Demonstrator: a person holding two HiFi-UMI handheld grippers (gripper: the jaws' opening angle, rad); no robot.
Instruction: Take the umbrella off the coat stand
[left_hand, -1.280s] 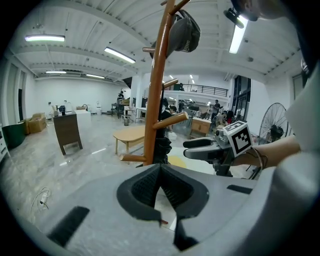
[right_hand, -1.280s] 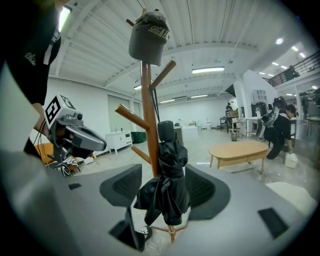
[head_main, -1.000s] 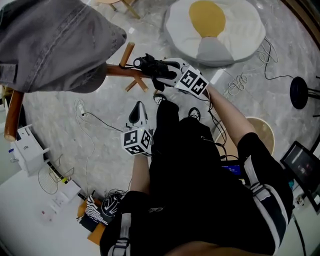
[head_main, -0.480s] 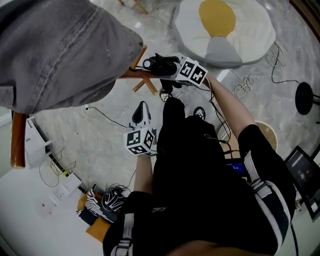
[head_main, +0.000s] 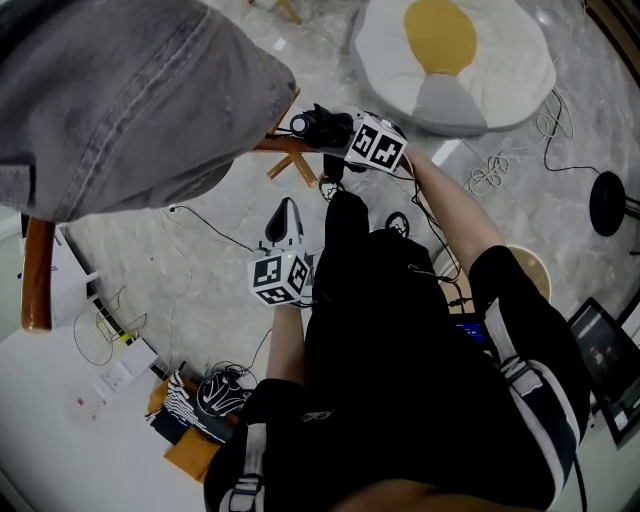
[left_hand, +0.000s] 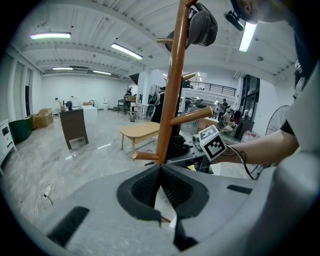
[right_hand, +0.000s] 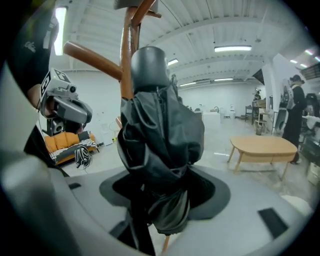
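Note:
A wooden coat stand (head_main: 290, 150) rises at the upper left, with a grey denim cap (head_main: 120, 100) on top of it. A folded black umbrella (right_hand: 160, 145) hangs against the stand's pole (right_hand: 127, 55). My right gripper (head_main: 325, 128) reaches in at the pegs. Its jaws are closing, and the umbrella's bunched fabric fills the gap between the right gripper's (right_hand: 162, 185) pads. My left gripper (head_main: 283, 218) hangs lower and nearer the body, pointing at the pole (left_hand: 172, 90). The left gripper (left_hand: 160, 172) is shut with nothing in it.
A white and yellow egg-shaped cushion (head_main: 445, 50) lies on the marble floor behind the stand. Loose cables (head_main: 490, 165) and a black stool (head_main: 608, 200) are to the right. A white table (head_main: 60, 420) stands at lower left, and a low wooden table (right_hand: 265, 147) further off.
The right gripper has sunk a little and pressed closer to the stand's pegs. The cap fills more of the head view. The left gripper has kept its place.

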